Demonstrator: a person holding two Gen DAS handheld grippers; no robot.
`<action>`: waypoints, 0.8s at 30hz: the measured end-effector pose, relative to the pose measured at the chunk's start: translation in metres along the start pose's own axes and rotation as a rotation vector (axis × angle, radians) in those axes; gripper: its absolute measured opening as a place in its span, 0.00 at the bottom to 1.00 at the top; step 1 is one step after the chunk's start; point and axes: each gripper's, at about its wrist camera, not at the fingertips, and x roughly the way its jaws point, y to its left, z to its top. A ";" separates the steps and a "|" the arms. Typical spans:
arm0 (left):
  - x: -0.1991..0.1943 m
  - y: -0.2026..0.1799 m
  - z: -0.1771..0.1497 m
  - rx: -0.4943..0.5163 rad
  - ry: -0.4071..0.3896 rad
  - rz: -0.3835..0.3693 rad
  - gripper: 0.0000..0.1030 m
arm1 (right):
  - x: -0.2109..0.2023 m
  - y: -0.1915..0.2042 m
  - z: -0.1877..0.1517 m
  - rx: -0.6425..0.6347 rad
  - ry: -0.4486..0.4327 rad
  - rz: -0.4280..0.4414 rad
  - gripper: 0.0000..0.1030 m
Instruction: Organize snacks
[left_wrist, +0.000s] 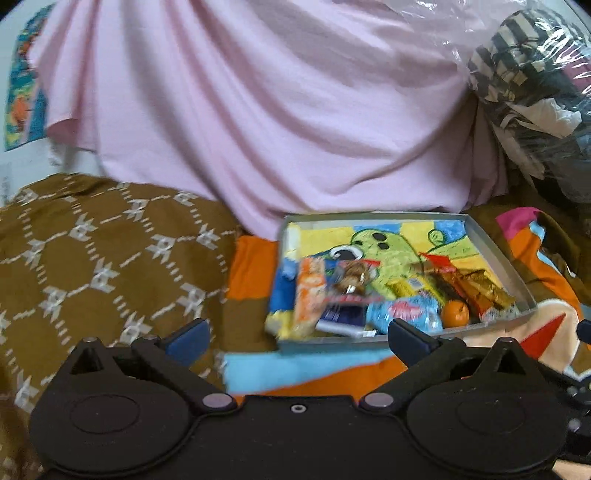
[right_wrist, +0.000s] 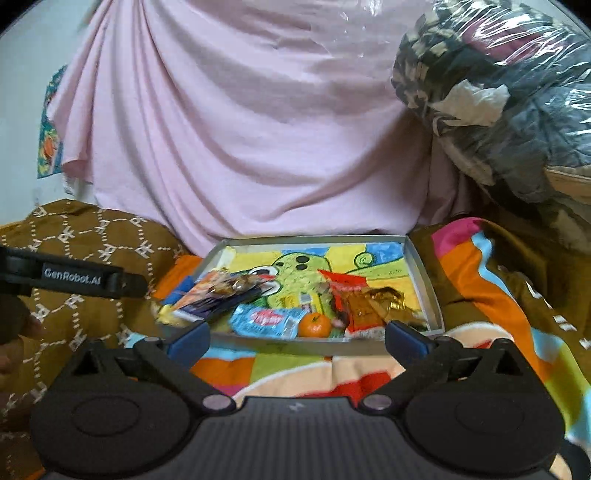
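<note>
A shallow grey tray (left_wrist: 493, 254) with a cartoon drawing on its floor lies on a colourful blanket. Snacks are piled along its near side: an orange packet (left_wrist: 310, 291), a dark blue packet (left_wrist: 343, 315), a light blue packet (left_wrist: 406, 314), a small orange fruit (left_wrist: 455, 314) and gold wrappers (left_wrist: 472, 286). My left gripper (left_wrist: 299, 334) is open and empty, just short of the tray's near rim. In the right wrist view the same tray (right_wrist: 424, 284), light blue packet (right_wrist: 266, 319), fruit (right_wrist: 314, 325) and gold wrappers (right_wrist: 373, 306) lie ahead of my right gripper (right_wrist: 297, 336), also open and empty.
A pink cloth (left_wrist: 258, 110) hangs behind the tray. Brown patterned fabric (left_wrist: 92, 266) lies to the left. A clear plastic bag stuffed with clothes (right_wrist: 498, 103) bulges at the upper right. The left gripper's black body (right_wrist: 74, 280) and a hand (right_wrist: 14, 332) show at the left.
</note>
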 end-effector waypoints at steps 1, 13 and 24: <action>-0.008 0.002 -0.006 0.004 0.000 0.011 0.99 | -0.006 0.001 -0.003 0.002 0.001 0.001 1.00; -0.073 0.013 -0.059 0.020 0.031 0.054 0.99 | -0.066 0.006 -0.038 0.024 0.049 -0.018 1.00; -0.085 0.013 -0.071 0.030 0.049 0.066 0.99 | -0.076 0.003 -0.044 0.048 0.062 -0.024 1.00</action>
